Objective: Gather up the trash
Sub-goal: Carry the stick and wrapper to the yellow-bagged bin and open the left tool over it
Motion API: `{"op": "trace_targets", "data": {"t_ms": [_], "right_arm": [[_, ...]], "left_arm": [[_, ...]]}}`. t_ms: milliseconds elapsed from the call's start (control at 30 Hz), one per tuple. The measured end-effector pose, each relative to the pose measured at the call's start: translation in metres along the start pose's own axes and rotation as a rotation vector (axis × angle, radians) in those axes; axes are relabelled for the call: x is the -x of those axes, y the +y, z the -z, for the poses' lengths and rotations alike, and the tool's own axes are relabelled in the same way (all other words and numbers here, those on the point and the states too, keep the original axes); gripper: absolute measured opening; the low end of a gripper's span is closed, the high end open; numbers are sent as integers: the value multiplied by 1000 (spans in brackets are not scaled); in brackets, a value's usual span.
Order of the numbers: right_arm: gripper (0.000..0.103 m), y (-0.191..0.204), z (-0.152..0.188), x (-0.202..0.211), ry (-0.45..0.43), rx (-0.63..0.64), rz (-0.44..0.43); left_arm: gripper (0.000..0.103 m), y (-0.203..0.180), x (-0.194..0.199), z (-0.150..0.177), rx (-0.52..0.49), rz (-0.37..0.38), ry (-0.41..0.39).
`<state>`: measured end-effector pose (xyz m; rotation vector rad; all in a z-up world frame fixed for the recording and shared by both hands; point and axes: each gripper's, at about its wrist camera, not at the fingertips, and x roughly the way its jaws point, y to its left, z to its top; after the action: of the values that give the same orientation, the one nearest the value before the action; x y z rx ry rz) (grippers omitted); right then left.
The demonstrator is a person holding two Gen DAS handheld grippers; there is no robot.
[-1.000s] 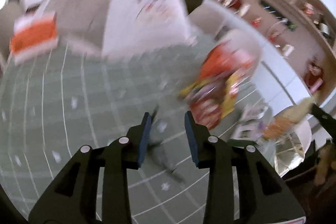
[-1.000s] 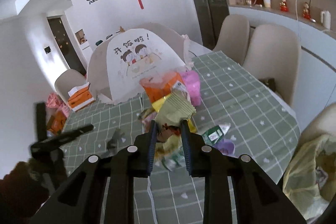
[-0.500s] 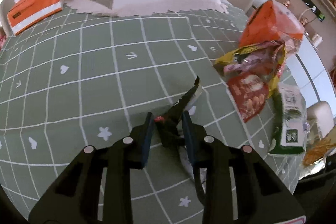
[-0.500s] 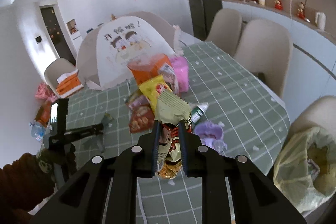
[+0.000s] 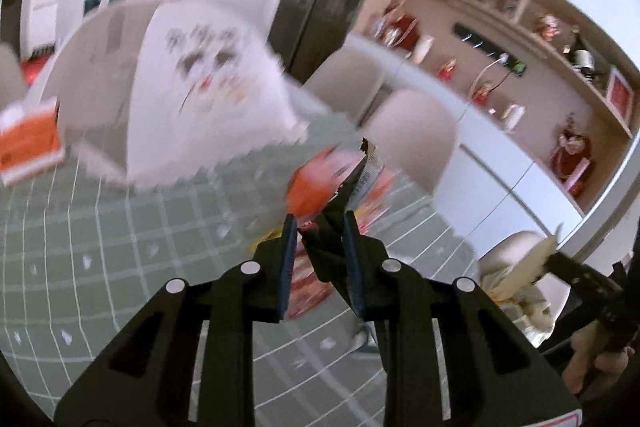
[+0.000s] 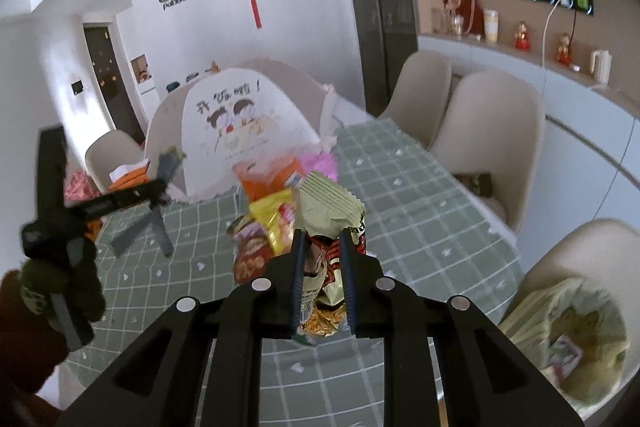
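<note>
At the left, the left gripper (image 5: 318, 227) is seen lifted off the green checked tablecloth (image 5: 120, 267), where half a second ago it was low over a dark wrapper lying flat; its jaws have just been closing, and the dark wrapper (image 5: 340, 203) is now pinched between the blue pads and carried up with it, its torn upper end standing above the fingertips. In the right wrist view the same gripper (image 6: 166, 179) appears blurred in the air above the table's left side, with the strip dangling from it. This is taken to mean that one more piece of litter has been picked up and only has to be delivered. Further right, the pile of snack packets (image 6: 276, 219) remains on the cloth in front of the white mesh food cover (image 6: 240, 131). The right gripper (image 6: 322, 241) is clamped on a pale green and red snack bag (image 6: 328, 223), which was already between its pads half a second ago and is now raised a little clear of the pile, its crimped top sticking up beyond the fingertips. At the far right, the bin lined with a yellowish bag (image 6: 568, 331) is seen below the table edge, near the right gripper and well apart from the left one, so both held pieces are judged ready to be dropped there.
</note>
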<state>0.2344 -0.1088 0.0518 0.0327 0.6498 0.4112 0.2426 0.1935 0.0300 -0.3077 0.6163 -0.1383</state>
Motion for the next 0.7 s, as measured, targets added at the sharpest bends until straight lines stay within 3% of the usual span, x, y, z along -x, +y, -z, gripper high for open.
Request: {"op": "trace_targets", "data": {"t_ms": [100,267,467,700], "right_arm": [[18,-18,-8,18,-44,-3,15],[18,-62,-14,55,-122,-19,60],[18,-131,-5,105,-175,-53,146],[18,-204,19,159,-188,-86,238]], "left_arm": [[22,-44,12,-16,-55,28,-73],[22,-107,8,-27,-107,95,-115],[22,-199,-18,-15,-173,199,-100],[22,-296,-55,21,-217,308,-25]]}}
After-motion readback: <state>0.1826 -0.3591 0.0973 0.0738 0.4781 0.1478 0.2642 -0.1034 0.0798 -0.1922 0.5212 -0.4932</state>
